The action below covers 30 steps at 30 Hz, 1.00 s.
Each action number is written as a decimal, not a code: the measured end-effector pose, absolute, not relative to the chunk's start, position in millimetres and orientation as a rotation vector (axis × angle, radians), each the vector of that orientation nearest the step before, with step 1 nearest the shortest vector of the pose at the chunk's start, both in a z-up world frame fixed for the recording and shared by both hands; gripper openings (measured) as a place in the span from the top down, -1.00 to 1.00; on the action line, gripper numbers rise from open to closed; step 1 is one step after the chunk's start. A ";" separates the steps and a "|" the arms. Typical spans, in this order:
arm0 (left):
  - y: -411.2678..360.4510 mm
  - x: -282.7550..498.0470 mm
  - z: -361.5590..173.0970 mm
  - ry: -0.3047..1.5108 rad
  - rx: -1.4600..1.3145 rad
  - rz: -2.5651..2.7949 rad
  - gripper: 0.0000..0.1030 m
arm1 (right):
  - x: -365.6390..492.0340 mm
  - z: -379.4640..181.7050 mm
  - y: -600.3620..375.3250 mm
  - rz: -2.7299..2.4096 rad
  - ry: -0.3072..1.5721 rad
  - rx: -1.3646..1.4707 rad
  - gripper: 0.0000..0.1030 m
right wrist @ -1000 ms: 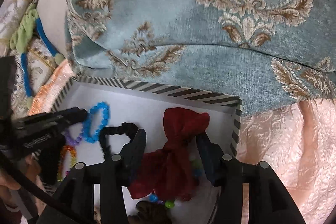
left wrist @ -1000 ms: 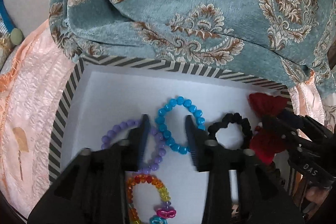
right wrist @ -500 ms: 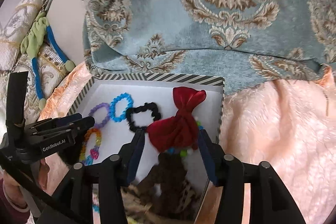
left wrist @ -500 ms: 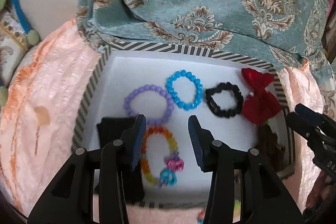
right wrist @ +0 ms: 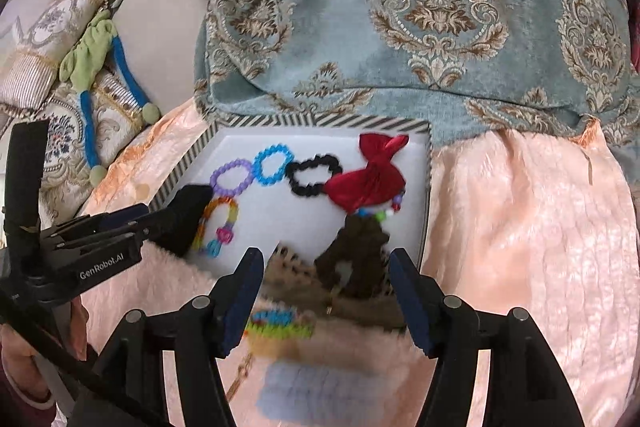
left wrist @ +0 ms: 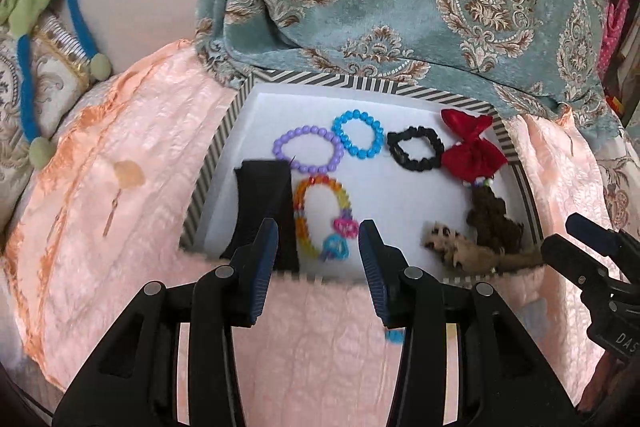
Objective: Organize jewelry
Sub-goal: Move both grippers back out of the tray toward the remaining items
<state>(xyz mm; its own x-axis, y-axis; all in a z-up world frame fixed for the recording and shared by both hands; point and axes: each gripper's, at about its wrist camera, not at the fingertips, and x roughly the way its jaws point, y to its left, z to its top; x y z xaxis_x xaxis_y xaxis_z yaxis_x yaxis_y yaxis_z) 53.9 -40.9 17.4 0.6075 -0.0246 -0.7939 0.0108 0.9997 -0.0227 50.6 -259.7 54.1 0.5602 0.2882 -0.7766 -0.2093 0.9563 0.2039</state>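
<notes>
A striped-rim box (left wrist: 216,163) with a white floor lies on the peach quilt (left wrist: 120,211), ahead of both tongs. Going left to right inside it: a black band (left wrist: 262,203) stands along the left wall, just beyond the left gripper's (left wrist: 318,247) left finger. Beside it lies the rainbow bead bracelet (left wrist: 320,215) with pink and blue charms, straight ahead between the left gripper's tips. Farther off sit the purple bead bracelet (left wrist: 308,149) and the blue bead bracelet (left wrist: 357,134), touching or nearly so. Right of these, the black scrunchie (left wrist: 415,149) lies against the red bow (left wrist: 472,147), which covers part of a small multicoloured bead string (right wrist: 384,213). Nearer, a dark brown fuzzy piece (right wrist: 356,255) and a leopard-print piece (left wrist: 460,251) fill the right near corner, just ahead of the right gripper (right wrist: 326,291).

The left gripper is spread wide and holds nothing; the right gripper is likewise spread and empty.

A second ago the left fingers were low inside the box among the bracelets, and the right fingers flanked the red bow. Both have since drawn back over the quilt, outside the near rim, and the box contents now show whole. A patterned teal blanket (right wrist: 400,7) lies beyond the box.
</notes>
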 end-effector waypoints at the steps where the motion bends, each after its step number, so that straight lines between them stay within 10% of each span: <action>1: -40.6 49.5 17.6 0.915 -0.014 -0.018 0.20 | 46.4 54.3 -259.0 0.291 0.932 0.087 -0.21; 30: -38.0 -27.2 19.7 0.910 -0.042 -0.065 0.03 | -46.3 52.8 -278.9 0.289 0.952 0.083 -0.32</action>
